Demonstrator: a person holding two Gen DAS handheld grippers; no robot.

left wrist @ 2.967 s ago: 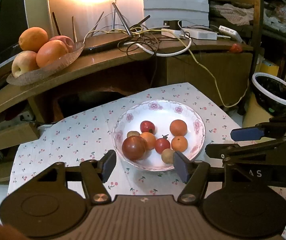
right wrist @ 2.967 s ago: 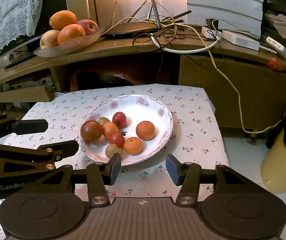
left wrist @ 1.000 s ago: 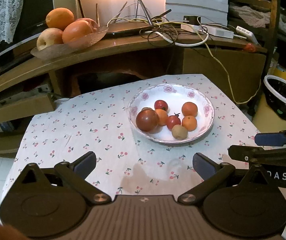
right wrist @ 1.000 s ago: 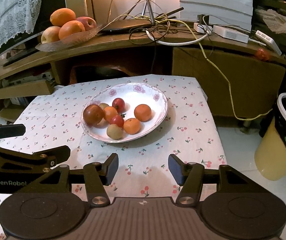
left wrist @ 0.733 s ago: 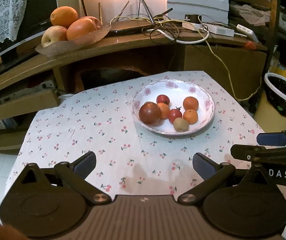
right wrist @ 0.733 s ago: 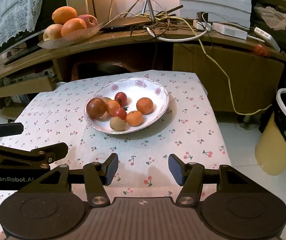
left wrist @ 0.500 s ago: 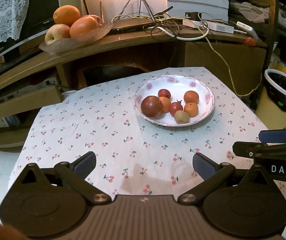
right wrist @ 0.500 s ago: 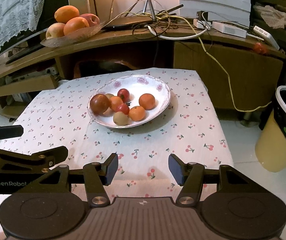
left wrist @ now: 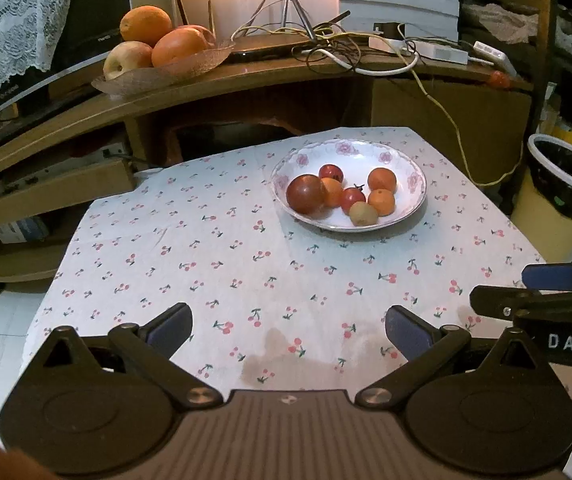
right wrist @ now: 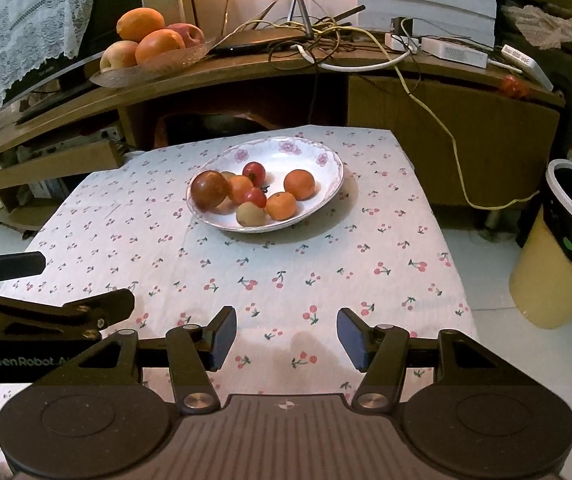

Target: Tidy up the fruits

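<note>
A white flowered plate (left wrist: pixel 413 204) (right wrist: pixel 325 192) sits on the far part of a cherry-print tablecloth (left wrist: pixel 226 264) (right wrist: pixel 325 272). It holds several small fruits: a dark red tomato (left wrist: pixel 305 194) (right wrist: pixel 209 189), small oranges (left wrist: pixel 381 179) (right wrist: pixel 299 184), red cherry tomatoes (left wrist: pixel 352 198) and a brownish kiwi (left wrist: pixel 363 213) (right wrist: pixel 250 213). My left gripper (left wrist: pixel 287 330) is wide open and empty over the near cloth. My right gripper (right wrist: pixel 286 338) is open and empty, also near the front edge. Each gripper shows at the side of the other's view.
A wooden shelf behind the table carries a glass dish of large oranges and apples (left wrist: pixel 158 46) (right wrist: pixel 150 46), a router and tangled cables (left wrist: pixel 325 46). A yellow bin with a black liner (left wrist: pixel 565 192) (right wrist: pixel 565 248) stands at the right of the table.
Both grippers have drawn back from the plate toward the table's near edge. The left gripper's fingers opened wider since three seconds ago. The fruits have not moved.
</note>
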